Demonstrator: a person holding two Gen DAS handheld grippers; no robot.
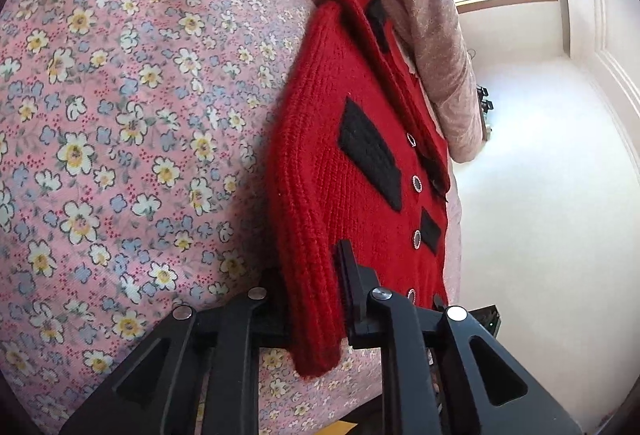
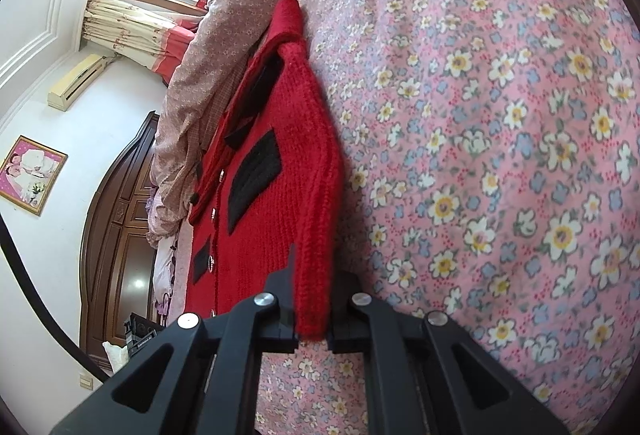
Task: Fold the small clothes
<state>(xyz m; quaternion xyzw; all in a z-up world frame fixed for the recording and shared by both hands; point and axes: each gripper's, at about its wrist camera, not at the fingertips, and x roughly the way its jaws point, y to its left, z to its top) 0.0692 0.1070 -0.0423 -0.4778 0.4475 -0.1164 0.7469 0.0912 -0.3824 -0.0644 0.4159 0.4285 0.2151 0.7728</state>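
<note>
Left wrist view shows your left hand-held gripper [image 1: 316, 299] pinching the ribbed edge of the red cardigan [image 1: 360, 163], which lies on the floral bed [image 1: 120, 115]. Your right hand-held gripper [image 2: 314, 299] likewise pinches the cardigan [image 2: 272, 175] edge, with a brown quilt [image 2: 200, 75] just beyond it.

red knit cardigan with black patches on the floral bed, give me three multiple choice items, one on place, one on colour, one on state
1. Where does the red knit cardigan lie?
A. on the pink floral bedsheet
B. on the floor
C. on a chair

2. What colour are its patches?
A. white
B. black
C. yellow

3. What is the left gripper doing?
A. hanging open, apart from the knit
B. shut on a pillow
C. shut on the cardigan's edge

Answers:
1 A, flowered sheet lies under it.
2 B, dark blocks beside the buttons.
3 C, the knit edge runs between its fingers, as with the right gripper.
</note>
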